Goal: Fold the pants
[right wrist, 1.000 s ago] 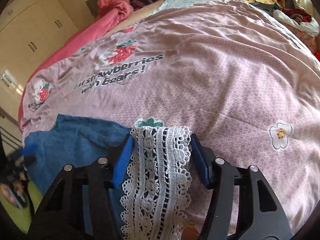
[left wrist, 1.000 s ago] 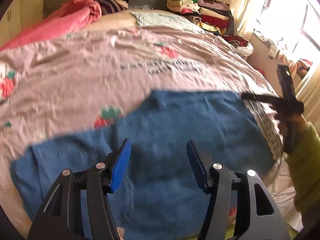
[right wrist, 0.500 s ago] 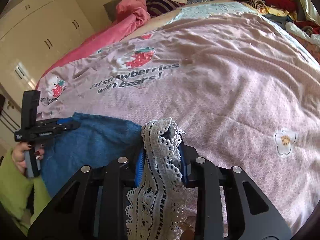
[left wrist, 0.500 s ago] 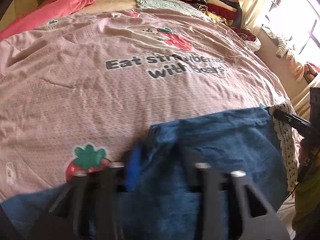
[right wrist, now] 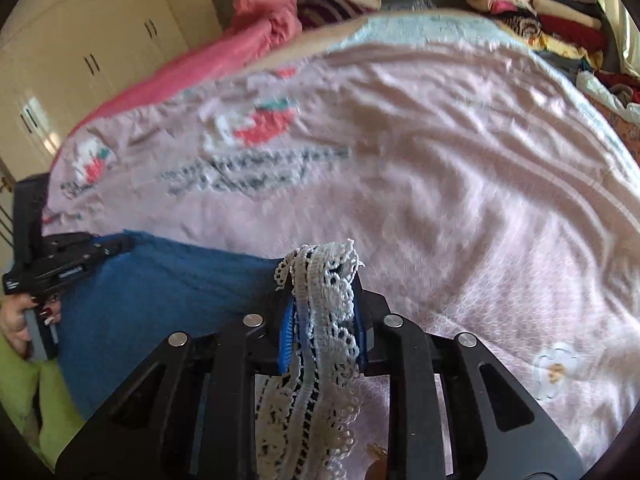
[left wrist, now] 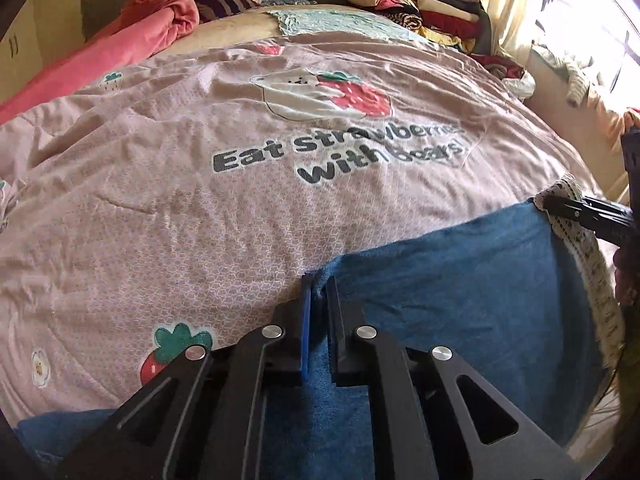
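Blue denim pants (left wrist: 460, 280) were held at the near edge of the bed (left wrist: 240, 200), the left gripper (left wrist: 318, 300) clamped on one corner and the right gripper (right wrist: 324, 304) on the white lace hem (right wrist: 320, 344), seemingly to stretch the edge flat for folding.

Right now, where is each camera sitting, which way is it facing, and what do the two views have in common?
Left wrist: rides on the left hand-held gripper, shut on the blue pants, facing up the bed toward the folded clothes pile; the right hand-held gripper shows at the right edge.
Right wrist: rides on the right hand-held gripper, shut on the pants' lace hem, facing the same way; the left hand and green sleeve show at left.
Shared: pants, bed, pink blanket, clothes pile.
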`<state>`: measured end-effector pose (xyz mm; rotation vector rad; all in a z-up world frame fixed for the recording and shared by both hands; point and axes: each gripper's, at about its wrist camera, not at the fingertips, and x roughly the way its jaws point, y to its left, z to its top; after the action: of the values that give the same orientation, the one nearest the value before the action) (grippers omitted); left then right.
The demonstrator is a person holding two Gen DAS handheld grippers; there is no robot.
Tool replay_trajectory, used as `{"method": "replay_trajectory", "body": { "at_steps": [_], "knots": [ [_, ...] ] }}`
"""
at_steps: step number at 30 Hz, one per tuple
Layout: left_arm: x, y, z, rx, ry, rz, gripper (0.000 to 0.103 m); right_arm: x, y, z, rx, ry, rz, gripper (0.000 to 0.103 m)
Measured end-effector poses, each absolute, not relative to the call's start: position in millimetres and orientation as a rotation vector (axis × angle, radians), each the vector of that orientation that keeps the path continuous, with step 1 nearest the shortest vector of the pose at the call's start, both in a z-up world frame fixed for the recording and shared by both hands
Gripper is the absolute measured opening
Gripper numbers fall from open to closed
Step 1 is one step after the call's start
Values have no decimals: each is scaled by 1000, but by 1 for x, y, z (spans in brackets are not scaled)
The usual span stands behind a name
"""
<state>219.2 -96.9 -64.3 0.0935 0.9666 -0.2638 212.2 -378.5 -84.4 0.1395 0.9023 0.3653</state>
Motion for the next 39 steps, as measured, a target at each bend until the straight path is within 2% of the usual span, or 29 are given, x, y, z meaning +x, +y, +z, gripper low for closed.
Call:
{"method": "replay_trajectory", "body": {
  "at_steps": [2,3,5,6,8,10,11,12,14,20,25,31,33,39],
  "knots": [
    [220,-95,-66,103,957,-259,13,212,-381,-87,154,903,362,22],
    [219,-94,-66,101,952,-260,14,212,-382,-87,156,900,351,27],
    [219,-92,-65,99,950,-265,16,209,-382,-84,148,896,326,31],
    [218,-91,-64,94,951,-267,16,208,-382,-82,146,894,312,40],
    [215,-90,-61,86,952,-270,18,204,-382,-74,137,882,269,48],
    [210,-89,-56,79,942,-273,30,194,-385,-63,149,848,255,55],
    [208,-89,-54,74,938,-276,33,191,-387,-59,154,839,251,64],
    [205,-89,-52,69,934,-278,36,183,-387,-51,157,818,247,66],
    [200,-89,-46,67,922,-282,36,172,-387,-41,150,795,242,68],
    [182,-89,-31,63,901,-304,50,130,-373,-21,140,752,257,77],
    [161,-90,-18,63,878,-322,61,95,-354,-13,88,732,264,80],
    [128,-88,-12,75,864,-336,63,67,-339,-21,67,763,268,81],
    [117,-85,-12,73,863,-332,76,60,-335,-26,61,779,266,81],
    [94,-83,-16,84,870,-331,76,48,-320,-40,44,813,266,81]
  ]
}}
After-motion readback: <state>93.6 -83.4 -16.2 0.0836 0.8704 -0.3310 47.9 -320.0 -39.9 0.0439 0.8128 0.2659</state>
